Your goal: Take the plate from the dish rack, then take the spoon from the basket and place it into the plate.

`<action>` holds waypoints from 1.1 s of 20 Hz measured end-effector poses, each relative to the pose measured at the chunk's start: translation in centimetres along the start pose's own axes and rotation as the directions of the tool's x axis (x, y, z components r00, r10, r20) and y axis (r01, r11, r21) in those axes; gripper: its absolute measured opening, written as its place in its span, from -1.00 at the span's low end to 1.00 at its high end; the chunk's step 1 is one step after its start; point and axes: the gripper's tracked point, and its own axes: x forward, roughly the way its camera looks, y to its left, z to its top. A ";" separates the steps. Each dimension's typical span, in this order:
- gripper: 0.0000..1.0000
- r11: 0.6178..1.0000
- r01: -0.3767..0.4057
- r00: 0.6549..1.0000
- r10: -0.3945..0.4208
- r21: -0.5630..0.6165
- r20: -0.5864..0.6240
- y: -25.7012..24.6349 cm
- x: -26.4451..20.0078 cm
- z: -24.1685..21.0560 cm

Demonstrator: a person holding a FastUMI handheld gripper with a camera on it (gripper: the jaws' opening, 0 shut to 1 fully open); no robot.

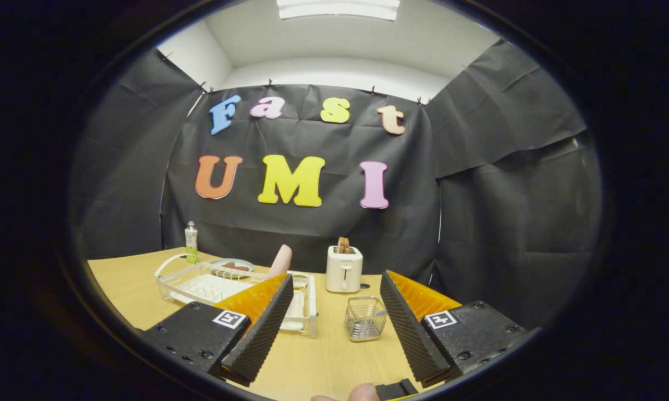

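Note:
A white dish rack [201, 284] stands on the wooden table, beyond my left finger. A pink plate [280, 260] stands on edge at the rack's right end, and its lower part is hidden behind the left fingertip. A small wire basket [364, 320] sits on the table just ahead, close to the right finger. A thin spoon handle [380, 313] pokes out at the basket's right rim. My gripper [335, 281] hovers above the table, open wide, with nothing between its fingers.
A white toaster [344, 270] with bread in it stands behind the basket, near the back wall. A green-capped bottle [191, 241] and a dish with red food [231, 265] sit behind the rack. Bare tabletop [323, 356] lies between the fingers. A person's fingertip [362, 393] shows below.

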 end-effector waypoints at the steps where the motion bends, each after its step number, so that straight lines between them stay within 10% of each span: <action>1: 1.00 1.000 -0.008 1.000 0.008 -0.009 -0.003 0.2 0.3 0.5; 10: 1.00 0.990 -0.129 0.985 0.121 -0.059 -0.123 3.4 6.9 5.8; 22: 1.00 0.967 -0.254 0.799 0.204 -0.010 -0.566 10.4 19.4 4.6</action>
